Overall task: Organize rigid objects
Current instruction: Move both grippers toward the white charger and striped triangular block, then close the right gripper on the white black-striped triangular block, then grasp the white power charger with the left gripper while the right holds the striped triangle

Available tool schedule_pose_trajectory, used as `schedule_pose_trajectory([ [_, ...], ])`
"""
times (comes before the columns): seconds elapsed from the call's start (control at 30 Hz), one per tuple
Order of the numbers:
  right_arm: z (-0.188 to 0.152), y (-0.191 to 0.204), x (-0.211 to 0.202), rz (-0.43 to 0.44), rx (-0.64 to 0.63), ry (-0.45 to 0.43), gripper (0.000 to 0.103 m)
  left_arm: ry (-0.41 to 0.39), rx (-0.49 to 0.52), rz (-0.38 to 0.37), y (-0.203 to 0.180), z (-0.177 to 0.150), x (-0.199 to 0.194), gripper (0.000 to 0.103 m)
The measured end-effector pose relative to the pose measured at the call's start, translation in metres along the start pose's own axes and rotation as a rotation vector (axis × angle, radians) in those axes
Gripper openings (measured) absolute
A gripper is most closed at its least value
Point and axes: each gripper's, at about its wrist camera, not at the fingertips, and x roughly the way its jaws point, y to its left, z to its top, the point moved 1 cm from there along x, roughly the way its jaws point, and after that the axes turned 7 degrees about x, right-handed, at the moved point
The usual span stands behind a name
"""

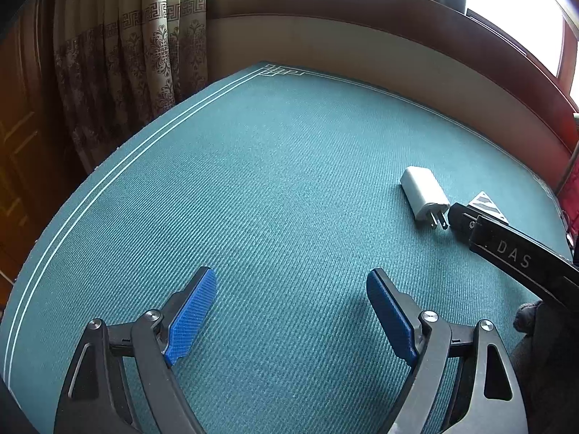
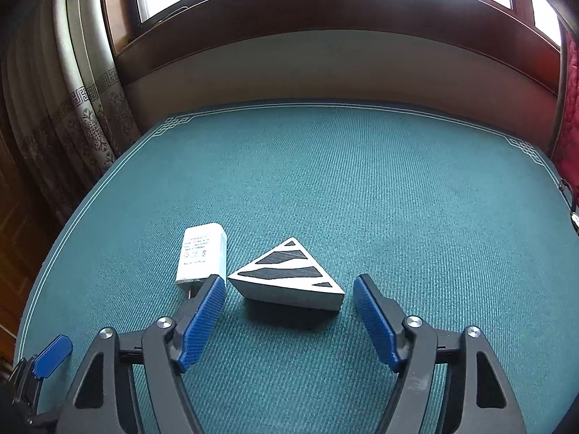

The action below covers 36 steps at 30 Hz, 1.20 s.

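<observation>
A white charger plug [image 2: 204,255] lies on the green table mat [image 2: 362,181], prongs toward me. It also shows in the left wrist view [image 1: 423,197]. A white triangular block with black stripes [image 2: 289,276] lies right of it, just ahead of my right gripper [image 2: 289,289], which is open and empty with its fingers at either side of the block's near edge. Only a corner of the block [image 1: 486,204] shows in the left wrist view, behind the right gripper's body [image 1: 506,249]. My left gripper [image 1: 291,282] is open and empty over bare mat, left of the charger.
A patterned curtain [image 1: 144,54] hangs at the left behind the table. A wooden wall ledge and window [image 2: 325,18] run along the far edge. A red cushion [image 2: 570,108] is at the right edge. The mat [image 1: 253,162] has a white border line.
</observation>
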Motion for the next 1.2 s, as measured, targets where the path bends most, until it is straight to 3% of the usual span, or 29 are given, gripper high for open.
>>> schedule_pose_trajectory([
  [0.27, 0.002, 0.002, 0.001, -0.013, 0.0, -0.004, 0.061, -0.001, -0.001, 0.0, -0.003, 0.001, 0.004, 0.086],
  [0.7, -0.016, -0.014, -0.019, 0.001, 0.047, -0.014, 0.061, -0.005, 0.002, -0.01, -0.007, 0.001, 0.008, 0.086],
  [1.2, -0.056, -0.045, -0.059, -0.01, 0.03, -0.006, 0.061, -0.02, 0.021, -0.072, -0.012, 0.005, 0.006, 0.086],
])
